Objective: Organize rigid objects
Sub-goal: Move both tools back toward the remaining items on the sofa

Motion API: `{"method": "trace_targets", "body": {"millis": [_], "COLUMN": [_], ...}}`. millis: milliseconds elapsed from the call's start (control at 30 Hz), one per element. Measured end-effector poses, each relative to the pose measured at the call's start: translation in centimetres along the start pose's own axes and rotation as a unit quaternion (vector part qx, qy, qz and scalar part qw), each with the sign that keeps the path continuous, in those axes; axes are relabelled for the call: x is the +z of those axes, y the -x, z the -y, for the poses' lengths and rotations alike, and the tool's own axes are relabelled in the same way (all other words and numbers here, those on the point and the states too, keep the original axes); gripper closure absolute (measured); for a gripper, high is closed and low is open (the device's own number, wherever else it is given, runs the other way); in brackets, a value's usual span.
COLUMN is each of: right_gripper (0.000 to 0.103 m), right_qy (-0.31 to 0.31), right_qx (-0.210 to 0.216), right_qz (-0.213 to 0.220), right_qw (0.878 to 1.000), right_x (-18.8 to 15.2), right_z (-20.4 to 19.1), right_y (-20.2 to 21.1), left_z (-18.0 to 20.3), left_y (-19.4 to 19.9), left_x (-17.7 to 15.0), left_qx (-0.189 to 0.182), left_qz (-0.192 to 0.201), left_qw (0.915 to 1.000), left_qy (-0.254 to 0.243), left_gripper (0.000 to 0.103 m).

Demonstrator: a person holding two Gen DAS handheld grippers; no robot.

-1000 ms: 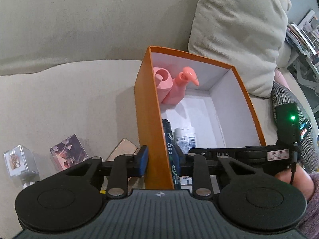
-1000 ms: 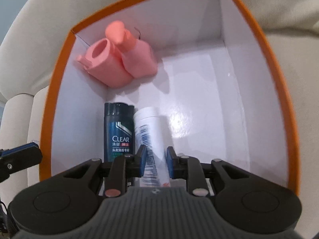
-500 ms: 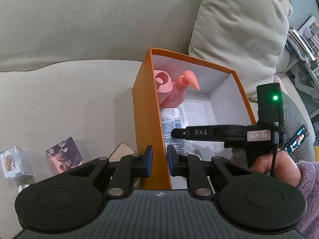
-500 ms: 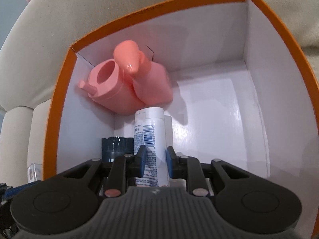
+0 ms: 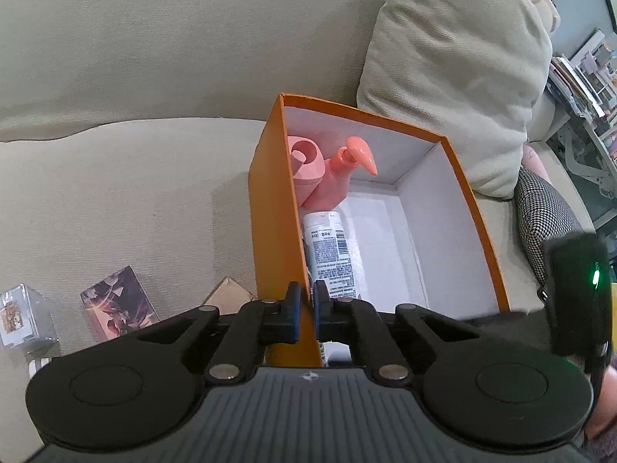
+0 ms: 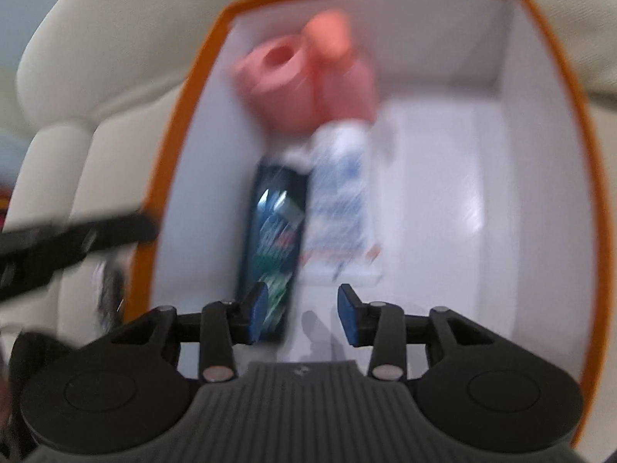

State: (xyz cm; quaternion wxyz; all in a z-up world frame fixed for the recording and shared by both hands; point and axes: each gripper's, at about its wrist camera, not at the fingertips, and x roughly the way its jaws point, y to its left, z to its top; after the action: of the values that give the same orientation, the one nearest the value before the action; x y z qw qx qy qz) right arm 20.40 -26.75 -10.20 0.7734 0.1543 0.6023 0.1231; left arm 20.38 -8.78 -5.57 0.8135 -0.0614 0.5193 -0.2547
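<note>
Clamping down on the left wall of the orange box (image 5: 270, 208), the left gripper (image 5: 304, 310) has its blue pads pinched tight on the cardboard edge — one pad outside, one inside — so it looks like it's just steadying the box on the beige sofa (image 5: 115, 193).

Right gripper (image 6: 302, 314) is hanging over the inside of the box with its jaws apart and nothing between them. They've just been opening, and the white bottle (image 6: 339, 193) is lying on the box floor beyond the fingertips, so I'd say that one's been dropped off. That view is really blurry, so don't ask me for label details.

So what's in the box: a pink cup-like thing (image 5: 306, 162) and a pink pump bottle (image 5: 339, 177) leaning in the far-left corner, then the white bottle lying flat along the left wall, with a dark shampoo bottle (image 6: 275, 231) right beside it, tucked against that wall. The right half of the box floor is bare.

What's left, as far as I can tell: a small clear case (image 5: 19, 316), a printed card box (image 5: 115, 305) and a brown cardboard piece (image 5: 227, 293) sit out on the sofa cushion just left of the box. If those count as part of the job, I'd guess we're a bit past halfway — four in, maybe three to go.
</note>
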Motion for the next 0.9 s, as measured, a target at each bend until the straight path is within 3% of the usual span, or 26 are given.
{"method": "trace_targets", "body": {"millis": [133, 167, 200, 267, 400, 700, 833, 900], "right_gripper": [0.060, 0.066, 0.080, 0.085, 0.085, 0.081, 0.078, 0.072], "right_qy": [0.045, 0.048, 0.047, 0.037, 0.051, 0.044, 0.033, 0.030], "right_qx": [-0.012, -0.019, -0.021, -0.023, -0.050, -0.047, -0.035, -0.035], "right_qz": [-0.055, -0.064, -0.069, -0.068, -0.035, -0.018, 0.033, 0.069], "right_qw": [0.997, 0.997, 0.996, 0.997, 0.997, 0.998, 0.998, 0.997], "right_x": [-1.0, -1.1, -1.0, -0.7, 0.1, 0.2, -0.8, -0.8], "right_z": [-2.3, -2.6, -2.8, -2.7, -3.1, -3.1, -3.1, -3.8], "right_y": [-2.0, -2.6, -3.1, -3.9, -3.8, -2.5, 0.7, 2.6], "left_z": [0.1, 0.0, 0.0, -0.1, -0.3, -0.9, -1.6, -2.4], "left_y": [0.3, 0.3, 0.4, 0.6, 0.7, 1.9, 4.2, 5.8], "left_x": [0.0, 0.0, 0.0, 0.0, 0.1, 0.2, 0.1, 0.1], "left_qx": [0.001, 0.001, 0.001, 0.001, -0.003, -0.008, -0.009, -0.007], "left_qz": [0.000, 0.001, 0.002, 0.004, 0.004, 0.014, 0.032, 0.047], "left_qw": [1.0000, 1.0000, 1.0000, 1.0000, 1.0000, 0.9999, 0.9994, 0.9988], "left_qy": [-0.002, -0.001, 0.000, -0.001, 0.001, 0.003, 0.004, 0.012], "left_gripper": [0.096, 0.096, 0.096, 0.096, 0.096, 0.096, 0.096, 0.096]}}
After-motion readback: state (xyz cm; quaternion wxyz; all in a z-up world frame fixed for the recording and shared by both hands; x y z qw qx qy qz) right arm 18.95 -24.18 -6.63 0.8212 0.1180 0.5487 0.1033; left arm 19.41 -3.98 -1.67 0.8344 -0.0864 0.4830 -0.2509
